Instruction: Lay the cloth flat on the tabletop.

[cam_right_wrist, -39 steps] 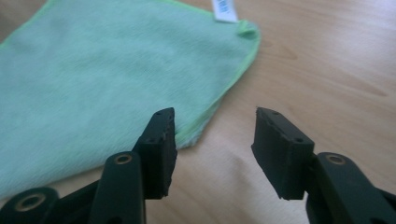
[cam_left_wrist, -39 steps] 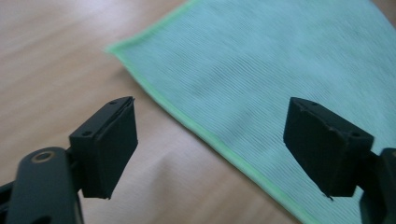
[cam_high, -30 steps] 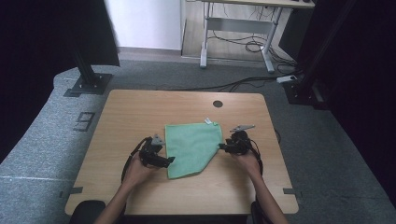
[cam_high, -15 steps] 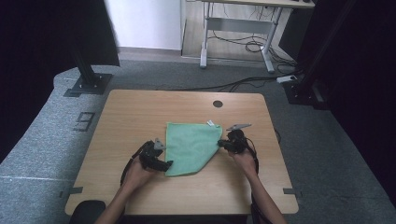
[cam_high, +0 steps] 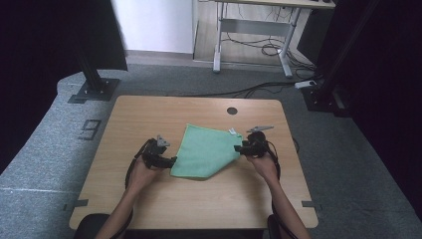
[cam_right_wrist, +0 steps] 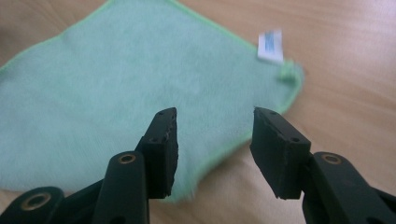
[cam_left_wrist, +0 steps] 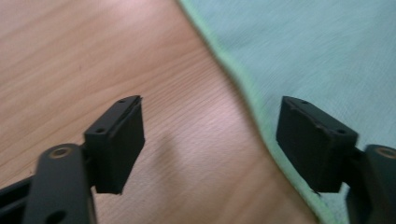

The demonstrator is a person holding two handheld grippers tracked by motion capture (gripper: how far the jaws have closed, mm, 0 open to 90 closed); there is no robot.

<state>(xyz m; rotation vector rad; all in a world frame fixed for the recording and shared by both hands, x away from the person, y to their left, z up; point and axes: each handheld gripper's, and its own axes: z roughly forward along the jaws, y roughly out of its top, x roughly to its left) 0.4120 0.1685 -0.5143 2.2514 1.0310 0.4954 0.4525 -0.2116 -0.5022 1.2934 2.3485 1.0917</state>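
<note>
- rectangular light wooden table (cam_high: 149, 199) with rounded corners, a round dark cable hole (cam_high: 232, 110) near its far edge, right of centre.
- square mint-green microfibre cloth (cam_high: 206, 152) lies flat, rotated like a diamond, around the middle of the table, a little toward the right edge; a small white label (cam_high: 232, 131) sticks out at its far right corner. in the right gripper view the cloth (cam_right_wrist: 140, 84) shows a brighter green hem and the label (cam_right_wrist: 270, 46) beside a slightly curled corner.
- left gripper (cam_high: 171, 161), black, held in the person's left hand (cam_high: 142, 172), sits just off the cloth's near left edge. in the left gripper view (cam_left_wrist: 210, 144) its jaws stand wide apart and have just been closing a little; nothing is pinched between them, bare wood and the cloth's hem (cam_left_wrist: 261, 135) run through the gap, one pad over the cloth's edge.
- right gripper (cam_high: 238, 148), black with a grey three-cornered plate on top, held in the right hand (cam_high: 263, 164), points at the cloth's right corner. in the right gripper view (cam_right_wrist: 215, 135) its jaws have just been opening; they stand parted above the cloth's edge, not pressing on it.
</note>
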